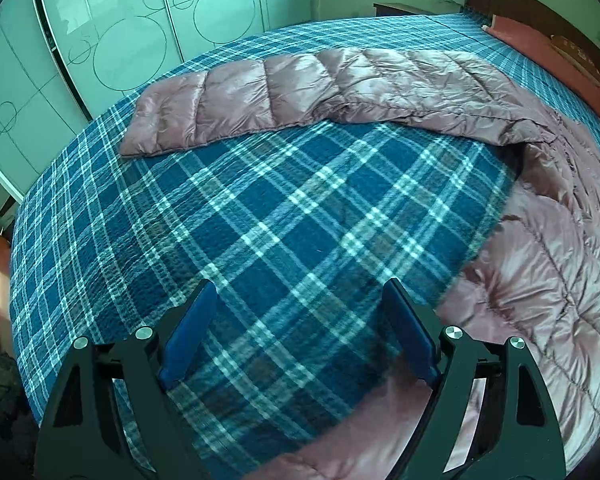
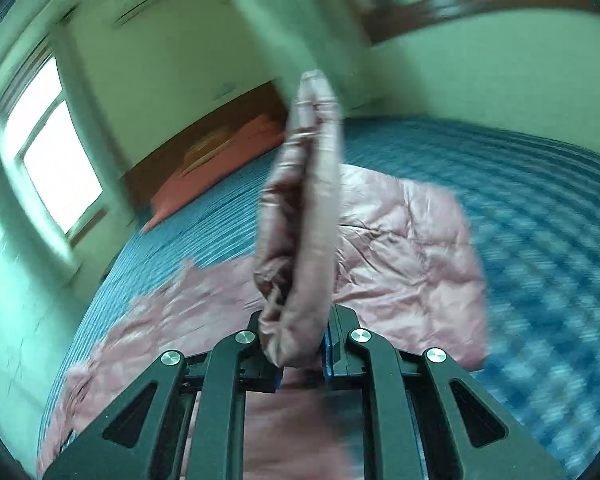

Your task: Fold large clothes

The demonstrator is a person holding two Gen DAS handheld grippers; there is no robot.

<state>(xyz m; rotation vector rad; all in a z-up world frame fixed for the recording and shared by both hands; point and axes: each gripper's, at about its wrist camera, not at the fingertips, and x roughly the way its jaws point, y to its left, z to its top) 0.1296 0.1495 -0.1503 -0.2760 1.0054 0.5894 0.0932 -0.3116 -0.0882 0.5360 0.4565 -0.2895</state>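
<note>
My right hand-held gripper (image 2: 300,344) is clenched on a sleeve (image 2: 300,216) of the pink down jacket (image 2: 404,248), which lies spread on the plaid bed (image 1: 284,216); my left hand-held gripper (image 1: 300,332) hangs released over bare bedcover, nothing between its pads. The nylon looks slick and puffy, so I judge the sleeve may slide from the pinch mid-swing. With nothing pinning the body, the pull may also drag the whole jacket askew
</note>
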